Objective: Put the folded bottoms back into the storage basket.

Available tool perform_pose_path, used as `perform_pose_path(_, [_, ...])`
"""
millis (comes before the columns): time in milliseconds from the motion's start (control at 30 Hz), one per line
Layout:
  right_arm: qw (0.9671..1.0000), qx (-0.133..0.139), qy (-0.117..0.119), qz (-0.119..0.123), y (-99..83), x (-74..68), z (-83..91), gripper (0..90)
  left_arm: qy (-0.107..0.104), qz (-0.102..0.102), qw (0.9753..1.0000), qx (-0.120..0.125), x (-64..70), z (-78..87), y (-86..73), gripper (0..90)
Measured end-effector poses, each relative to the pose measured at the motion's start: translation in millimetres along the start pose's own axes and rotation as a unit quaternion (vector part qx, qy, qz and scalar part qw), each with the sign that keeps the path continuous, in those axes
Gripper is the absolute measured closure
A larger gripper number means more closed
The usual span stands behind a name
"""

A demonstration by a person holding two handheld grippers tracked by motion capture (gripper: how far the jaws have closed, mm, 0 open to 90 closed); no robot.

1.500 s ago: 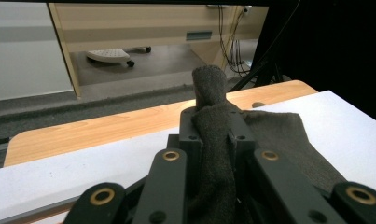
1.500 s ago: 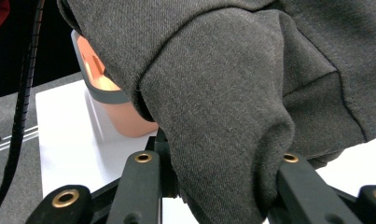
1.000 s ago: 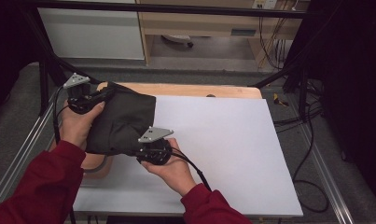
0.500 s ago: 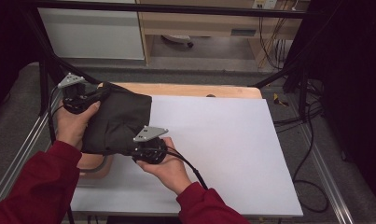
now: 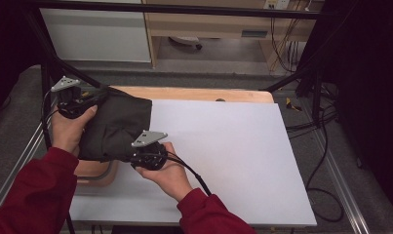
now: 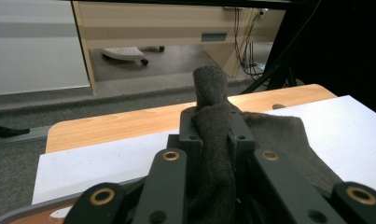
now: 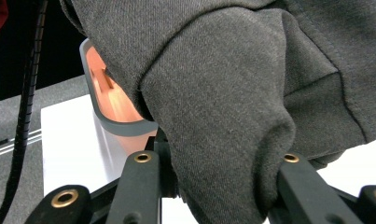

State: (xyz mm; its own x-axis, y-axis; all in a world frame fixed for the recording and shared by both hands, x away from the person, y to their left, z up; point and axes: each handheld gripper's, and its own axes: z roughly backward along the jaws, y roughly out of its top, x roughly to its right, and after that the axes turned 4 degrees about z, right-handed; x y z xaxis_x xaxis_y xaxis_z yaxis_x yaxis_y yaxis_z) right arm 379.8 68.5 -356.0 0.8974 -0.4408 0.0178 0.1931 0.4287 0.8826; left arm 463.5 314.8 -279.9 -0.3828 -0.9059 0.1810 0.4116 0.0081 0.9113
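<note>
Dark grey cloth [image 5: 113,127] hangs stretched between our two grippers, above the left part of the white table [image 5: 233,156] and over a tray [image 5: 94,171] with a grey rim. Our left gripper [image 6: 212,123] has its jaws closed on a far corner of the cloth, which sticks up between them. Our right gripper [image 7: 209,186] pinches a thick fold at the near edge.
</note>
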Motion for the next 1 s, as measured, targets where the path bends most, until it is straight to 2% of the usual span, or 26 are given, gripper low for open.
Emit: perform_pose_path(1000, [0.9999,0.010,0.011,-0.005,15.9,-7.4,-34.2,66.3,0.023,0.000,0.9997,0.005,-31.7,13.0,2.8,80.4])
